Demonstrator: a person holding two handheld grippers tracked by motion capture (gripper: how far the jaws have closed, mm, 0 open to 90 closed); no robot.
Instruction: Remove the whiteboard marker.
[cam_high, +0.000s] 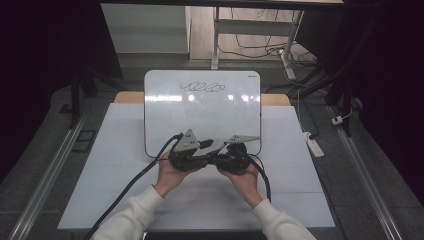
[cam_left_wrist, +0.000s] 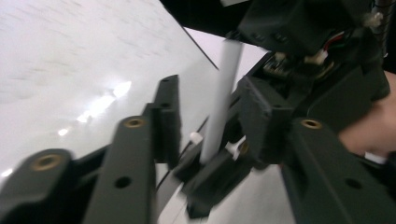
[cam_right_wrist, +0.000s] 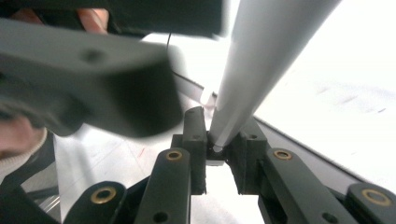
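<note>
Seen from the high view, a white table (cam_high: 125, 190) was shown with a whiteboard (cam_high: 200, 112) lying flat on it, a dark scribble (cam_high: 202, 87) drawn near its far edge. Two hands in white sleeves were brought together at the board's near edge. The left gripper (cam_high: 209, 144) and the right gripper (cam_high: 218, 150) were pointed at each other, tips almost touching, each trailing a black cable toward the person.

In the left gripper view, the left gripper (cam_left_wrist: 210, 126) was seen with its jaws parted. A slim white marker (cam_left_wrist: 223, 98) stood between them, and no press of the pads on it could be seen. The other gripper's black body was crowded close behind, and the glossy whiteboard (cam_left_wrist: 70, 70) was spread out on the left.

In the right gripper view, the right gripper (cam_right_wrist: 219, 142) was seen with its jaws drawn narrow, clamped on the end of the marker (cam_right_wrist: 261, 60), which rose away toward the upper right. The left gripper's blurred jaw was laid across the upper left, with the whiteboard (cam_right_wrist: 336, 116) bright on the right.
</note>
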